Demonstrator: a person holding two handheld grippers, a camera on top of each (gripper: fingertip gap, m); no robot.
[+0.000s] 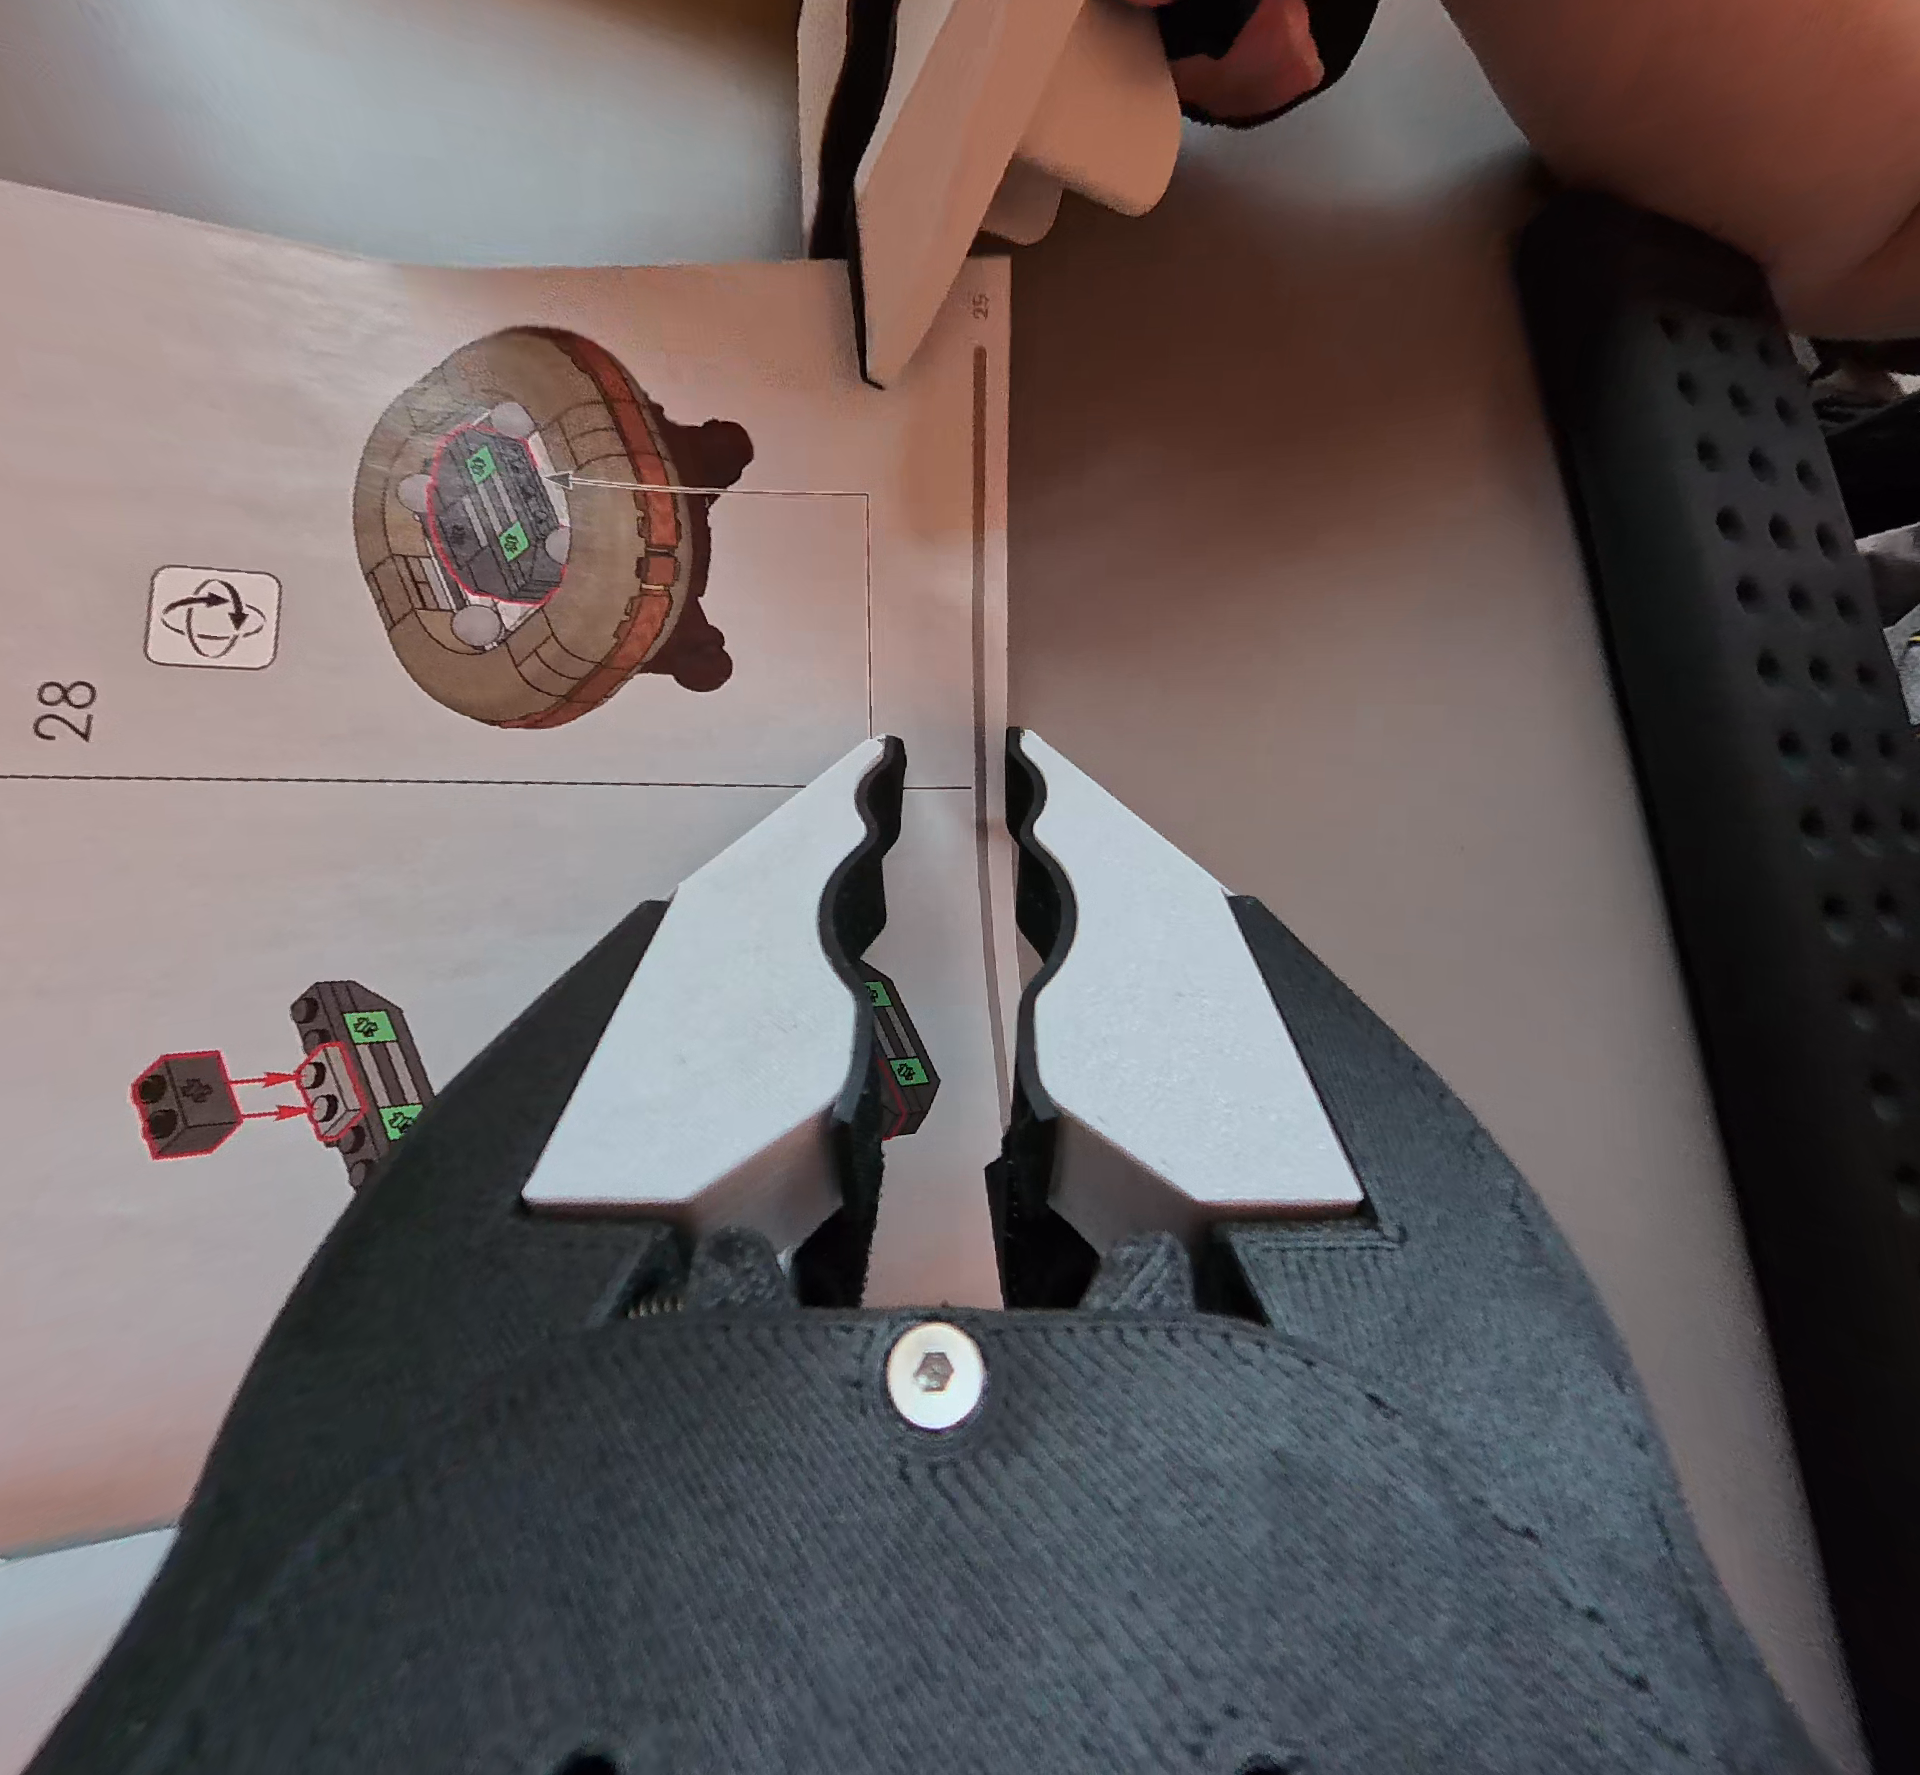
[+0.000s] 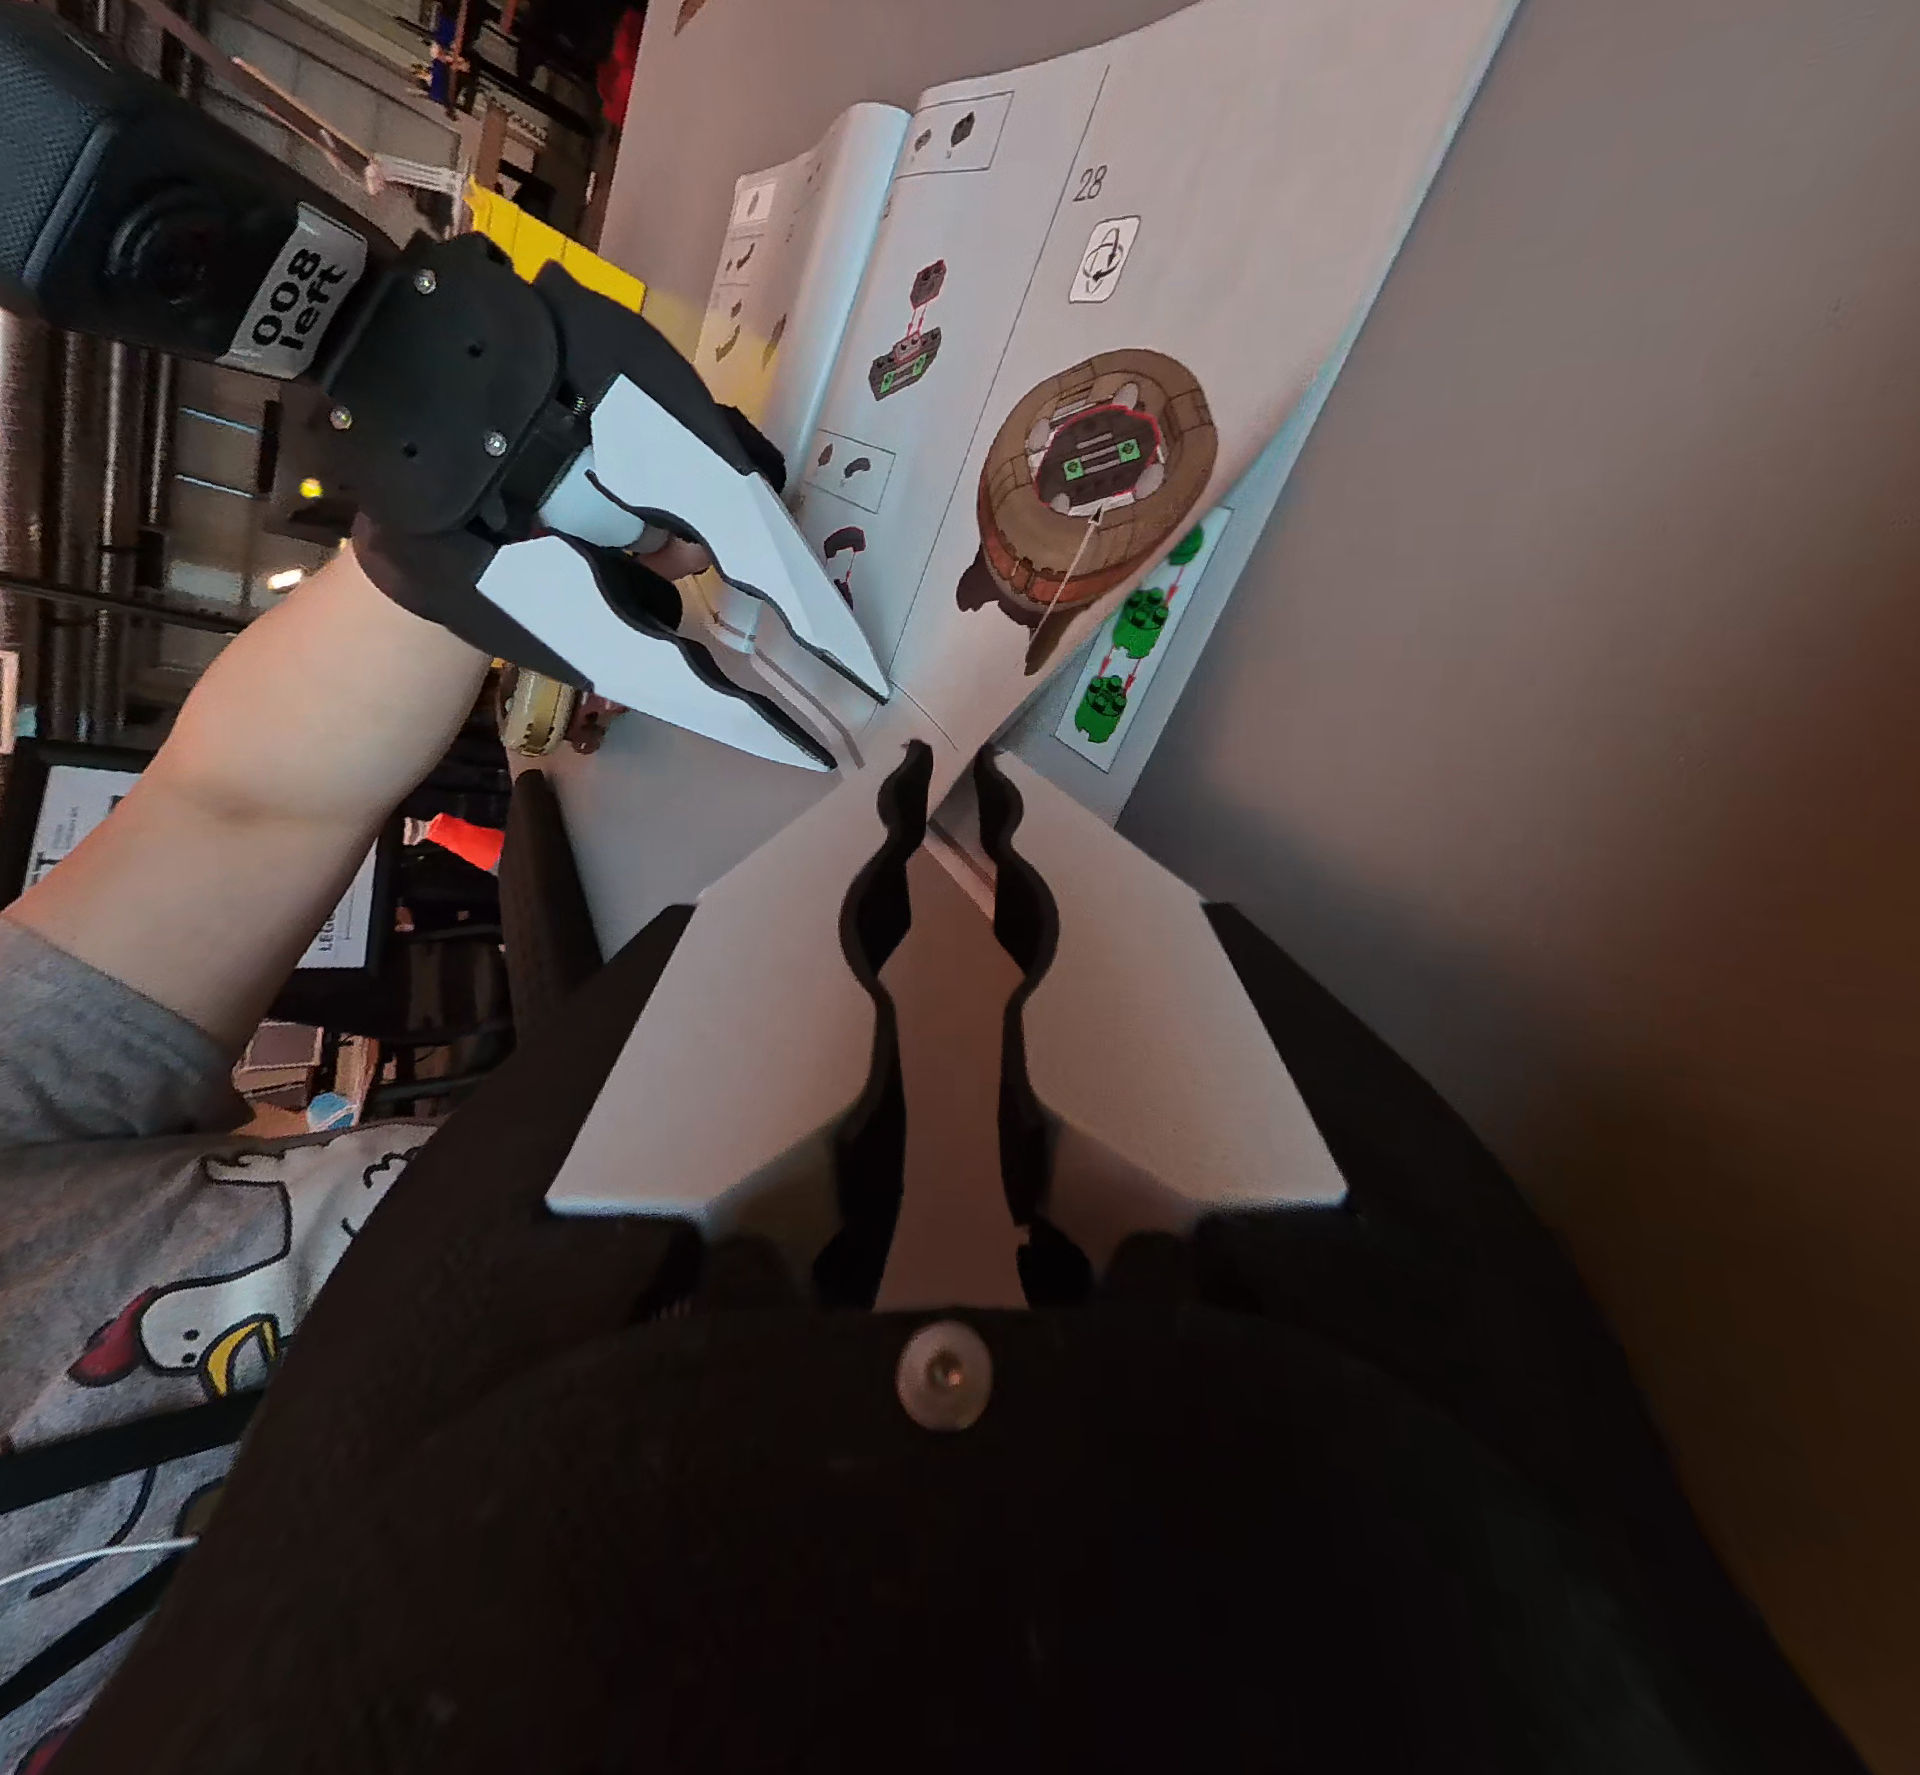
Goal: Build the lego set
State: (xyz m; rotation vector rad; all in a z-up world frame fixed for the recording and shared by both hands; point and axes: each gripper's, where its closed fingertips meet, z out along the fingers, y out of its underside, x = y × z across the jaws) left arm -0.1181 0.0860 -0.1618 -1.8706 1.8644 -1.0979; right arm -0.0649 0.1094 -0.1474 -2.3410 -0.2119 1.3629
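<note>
Left wrist view puts your left gripper (image 1: pixel 954 749) low over the open instruction booklet (image 1: pixel 436 873), its jaws a narrow gap apart and holding nothing, straddling the page's outer edge. The booklet lies on the pale table (image 1: pixel 1299 686). Your right gripper (image 1: pixel 935 198) comes in from above, its tip touching the top corner of the same page.

In the right wrist view your right gripper (image 2: pixel 948 757) is also narrowly parted, and you can't tell whether it pinches the page. The lifted page (image 2: pixel 1299 219) curls up from the booklet. Your left gripper (image 2: pixel 857 726) sits just beside, tips at the page edge.
</note>
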